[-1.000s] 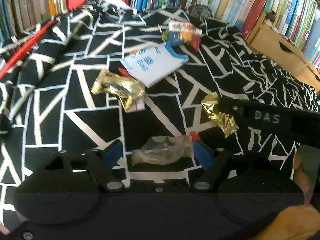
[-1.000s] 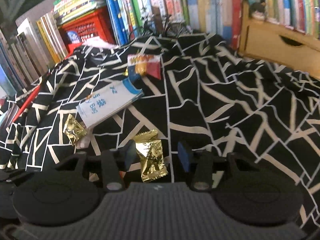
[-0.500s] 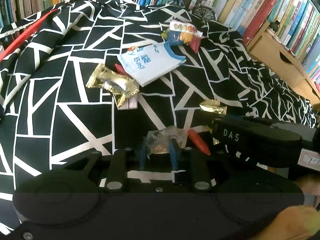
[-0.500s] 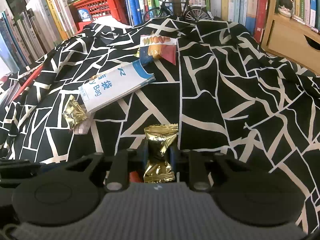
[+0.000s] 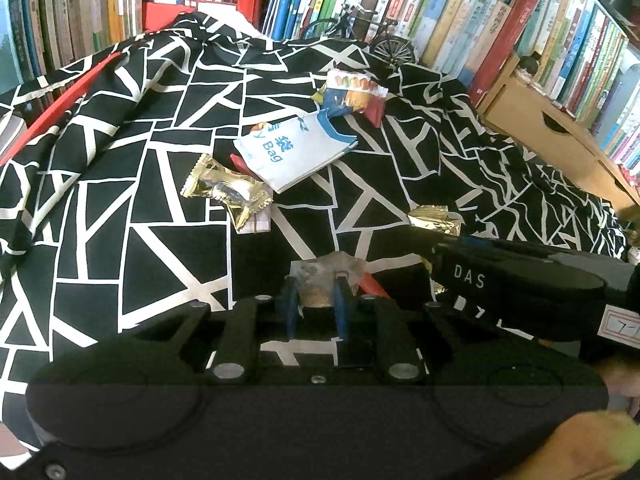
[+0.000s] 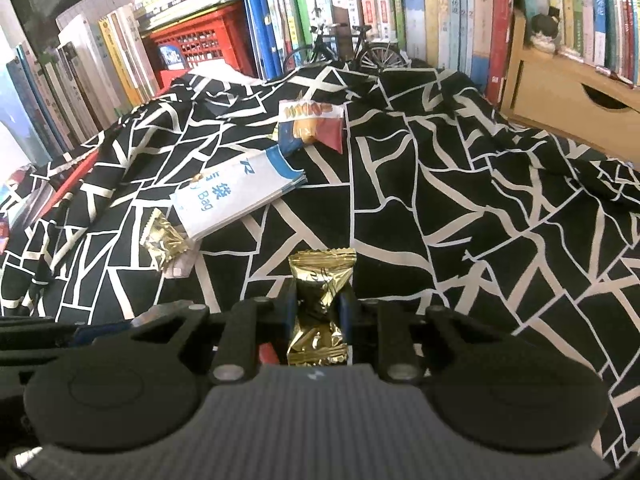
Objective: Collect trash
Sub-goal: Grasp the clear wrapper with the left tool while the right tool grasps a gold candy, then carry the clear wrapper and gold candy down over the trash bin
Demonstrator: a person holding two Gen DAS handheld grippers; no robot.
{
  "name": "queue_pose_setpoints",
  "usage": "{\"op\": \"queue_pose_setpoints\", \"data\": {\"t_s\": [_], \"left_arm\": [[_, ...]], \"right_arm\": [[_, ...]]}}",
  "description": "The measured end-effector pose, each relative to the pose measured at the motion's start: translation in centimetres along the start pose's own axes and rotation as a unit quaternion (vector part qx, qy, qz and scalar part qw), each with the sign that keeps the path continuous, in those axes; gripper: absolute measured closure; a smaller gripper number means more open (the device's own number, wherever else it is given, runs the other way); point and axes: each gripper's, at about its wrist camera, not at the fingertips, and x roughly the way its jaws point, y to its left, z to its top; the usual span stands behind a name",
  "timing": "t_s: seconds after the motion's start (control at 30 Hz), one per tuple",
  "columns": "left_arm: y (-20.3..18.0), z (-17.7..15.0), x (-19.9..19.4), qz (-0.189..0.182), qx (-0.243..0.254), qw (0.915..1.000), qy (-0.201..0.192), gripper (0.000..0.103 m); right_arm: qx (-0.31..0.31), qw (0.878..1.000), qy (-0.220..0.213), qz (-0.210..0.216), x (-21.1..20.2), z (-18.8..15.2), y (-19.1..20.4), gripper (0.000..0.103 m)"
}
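The left claw (image 5: 314, 306) is closed narrow on a crumpled clear plastic wrapper (image 5: 324, 270), its blue pads pinching the wrapper from both sides just above the black-and-white geometric cloth (image 5: 160, 208) that covers the surface. The right claw (image 6: 318, 312) is likewise drawn in tight on a shiny gold foil candy wrapper (image 6: 320, 284), which stands upright between its pads with one crimped end above them and the other below.

Ahead of the left claw and to its left lies a second gold foil wrapper (image 5: 226, 192), partly on a small pale slip. Just beyond it rests a flat white paper bag with blue lettering (image 5: 294, 152), and farther still a colourful red-and-blue snack packet (image 5: 350, 94). To the right of the left claw, the black body of the right gripper marked DAS crosses the view, gold foil showing at its tip.

Beyond the cloth stand rows of upright books (image 6: 400, 8), a red plastic crate (image 6: 196, 44), a small model bicycle (image 6: 344, 54) and a tan cardboard drawer box (image 6: 568, 100).
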Motion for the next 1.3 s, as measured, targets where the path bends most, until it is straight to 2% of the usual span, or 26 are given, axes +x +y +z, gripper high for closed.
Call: {"op": "queue_pose_setpoints", "data": {"t_s": [0.23,0.4,0.67,0.9,1.1,1.3], "left_arm": [[-0.2,-1.8,-2.5,-0.006,0.014,0.9999,-0.005,0.086],[0.0,-4.2,-4.9,-0.016,0.031,0.9993,-0.013,0.086],[2.3,-10.1,-10.5,-0.046,0.073,0.9958,-0.027,0.086],[6.2,-15.6,-16.8,-0.069,0.145,0.9861,-0.043,0.086],[9.4,-20.3,-21.5,-0.071,0.132,0.9877,-0.043,0.086],[12.4,-25.7,-24.2,-0.054,0.104,0.9925,-0.037,0.086]], "right_arm": [[0.011,1.0,-0.021,-0.013,-2.9,-1.5,0.4,0.077],[0.016,0.999,-0.035,-0.025,-5.5,-3.8,1.6,0.077],[0.045,0.995,-0.063,-0.057,-11.2,-10.4,5.6,0.077],[0.065,0.989,-0.096,-0.094,-17.6,-17.4,10.5,0.077],[0.07,0.987,-0.1,-0.103,-21.9,-22.1,14.0,0.077],[0.045,0.992,-0.09,-0.078,-23.3,-25.9,17.2,0.077]]}}
